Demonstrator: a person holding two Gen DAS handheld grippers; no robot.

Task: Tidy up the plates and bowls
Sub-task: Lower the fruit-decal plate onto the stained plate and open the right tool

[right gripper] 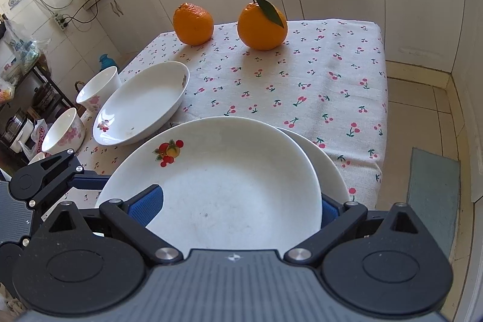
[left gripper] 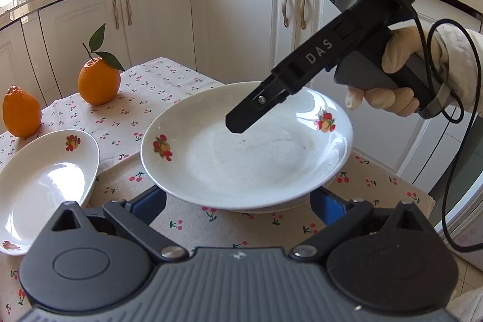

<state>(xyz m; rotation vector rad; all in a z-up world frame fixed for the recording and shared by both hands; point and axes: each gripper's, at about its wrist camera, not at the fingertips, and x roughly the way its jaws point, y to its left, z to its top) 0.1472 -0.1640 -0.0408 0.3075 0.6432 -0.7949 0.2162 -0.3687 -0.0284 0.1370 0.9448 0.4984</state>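
Note:
A round white plate (left gripper: 241,153) (right gripper: 229,180) with fruit prints lies offset on a second white plate (right gripper: 332,171) at the near right of the cherry-print table. My left gripper (left gripper: 238,201) is open, its blue pads (left gripper: 148,201) spread wide at the plate's near rim, tips hidden under it. My right gripper (right gripper: 238,207) is open too, with one pad (right gripper: 148,207) over the plate's inside and the other behind its rim. In the left wrist view the right gripper (left gripper: 238,122) hangs over the plate, held by a gloved hand (left gripper: 392,80). An oval white dish (left gripper: 45,180) (right gripper: 142,104) lies to the left.
Two oranges (right gripper: 193,23) (right gripper: 261,26) stand at the back of the table. Two flowered bowls (right gripper: 65,132) (right gripper: 98,92) sit at the left edge beyond the oval dish. White cabinets (left gripper: 241,20) surround the table. A tiled floor with a mat (right gripper: 431,189) lies to the right.

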